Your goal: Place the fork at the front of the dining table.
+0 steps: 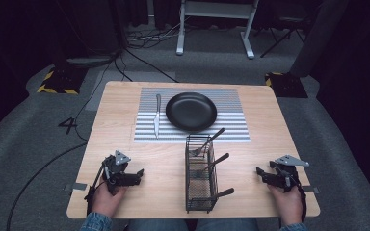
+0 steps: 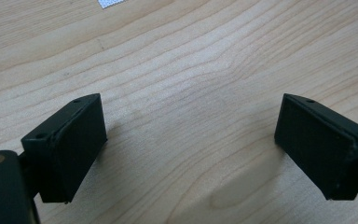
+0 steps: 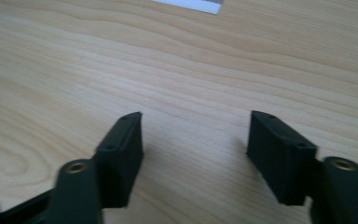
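Both tools, left (image 1: 137, 174) and right (image 1: 262, 174), are being rested released on the bench (image 1: 125, 144), flanking the wire caddy (image 1: 200, 180) whose cutlery is probably being readied for the placemat (image 1: 231, 130)

I see a wooden table (image 1: 125, 139) with a striped mat (image 1: 231, 96) at its 12 o'clock side. On the mat sits a black plate (image 1: 191, 111), with a knife (image 1: 157, 115) just beside it at 9 o'clock. At 6 o'clock from the plate, nearer me, a black wire basket (image 1: 200, 192) holds forks (image 1: 208, 143) with dark handles pointing toward 2 o'clock. Beyond the table, cables (image 1: 139, 53) cross the grey floor (image 1: 43, 130), and a white frame (image 1: 216, 19) stands at 12 o'clock.
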Tool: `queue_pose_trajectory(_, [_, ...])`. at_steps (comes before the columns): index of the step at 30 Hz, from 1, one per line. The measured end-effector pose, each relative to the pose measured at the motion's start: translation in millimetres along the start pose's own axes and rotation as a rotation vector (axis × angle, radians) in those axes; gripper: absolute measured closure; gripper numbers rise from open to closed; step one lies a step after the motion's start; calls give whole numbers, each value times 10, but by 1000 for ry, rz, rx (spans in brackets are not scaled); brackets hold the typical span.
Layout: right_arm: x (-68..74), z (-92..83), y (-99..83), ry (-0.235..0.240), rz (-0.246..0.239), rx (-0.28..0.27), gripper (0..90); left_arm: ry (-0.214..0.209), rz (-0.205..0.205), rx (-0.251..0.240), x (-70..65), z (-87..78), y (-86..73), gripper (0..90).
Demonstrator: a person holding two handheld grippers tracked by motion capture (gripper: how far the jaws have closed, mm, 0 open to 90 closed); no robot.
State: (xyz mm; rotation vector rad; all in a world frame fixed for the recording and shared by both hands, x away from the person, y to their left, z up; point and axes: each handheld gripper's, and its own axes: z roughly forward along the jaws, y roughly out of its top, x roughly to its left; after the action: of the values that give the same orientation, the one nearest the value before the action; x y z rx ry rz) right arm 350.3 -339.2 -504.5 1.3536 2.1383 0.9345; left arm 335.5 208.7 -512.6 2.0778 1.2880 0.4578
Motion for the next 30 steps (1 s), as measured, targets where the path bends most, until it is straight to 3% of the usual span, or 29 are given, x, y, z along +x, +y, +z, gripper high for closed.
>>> queue_pose_trajectory(2, [35, -22, 18, 25, -25, 5, 428, -1, 0, 0, 1, 0, 1, 91])
queue_pose_trajectory(6, [83, -93, 75, 83, -16, -24, 446, -1, 0, 1, 1, 0, 1, 91])
queue_pose_trajectory(12, [186, -255, 318, 177, -22, -61, 433, 1, -1, -1, -1, 0, 0, 91])
queue_pose_trajectory(19, [265, -373, 581, 214, -23, -50, 449, 0, -1, 0, 0, 0, 0, 92])
queue_pose_trajectory(24, [332, -404, 818, 245, -69, -74, 447, 0, 0, 0, 0, 0, 0, 91])
queue_pose_trajectory(30, [371, -385, 1036, 297, -87, -95, 449, 1, 3, -1, 2, -4, -5, 92])
